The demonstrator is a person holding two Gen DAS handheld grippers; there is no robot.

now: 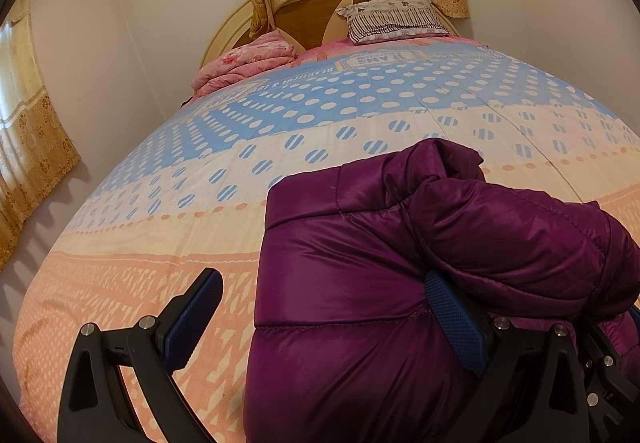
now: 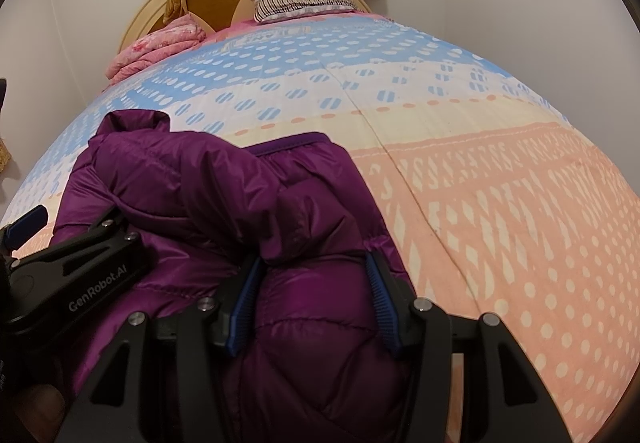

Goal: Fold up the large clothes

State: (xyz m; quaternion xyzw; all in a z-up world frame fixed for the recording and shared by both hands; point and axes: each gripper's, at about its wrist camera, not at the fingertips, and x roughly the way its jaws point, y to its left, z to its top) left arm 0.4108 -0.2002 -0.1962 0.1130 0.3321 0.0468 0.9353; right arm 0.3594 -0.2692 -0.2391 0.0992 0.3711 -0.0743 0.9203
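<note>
I judge the purple jacket (image 1: 360, 283) nearly folded at the bed's (image 1: 200, 203) near edge: my right gripper (image 2: 312, 303) clamps its bundled end, my left gripper (image 1: 328, 319) gapes unclenched around the side, final tidying remaining.

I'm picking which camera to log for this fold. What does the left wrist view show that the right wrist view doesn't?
Only the left wrist view: a side-wall curtain, and the left gripper open, one finger over bare bedspread. Only the right wrist view: the right gripper closed on a fold of the purple jacket, plus the jacket's trimmed hem. Both: jacket, bedspread, pillow, pink blanket, headboard.
</note>
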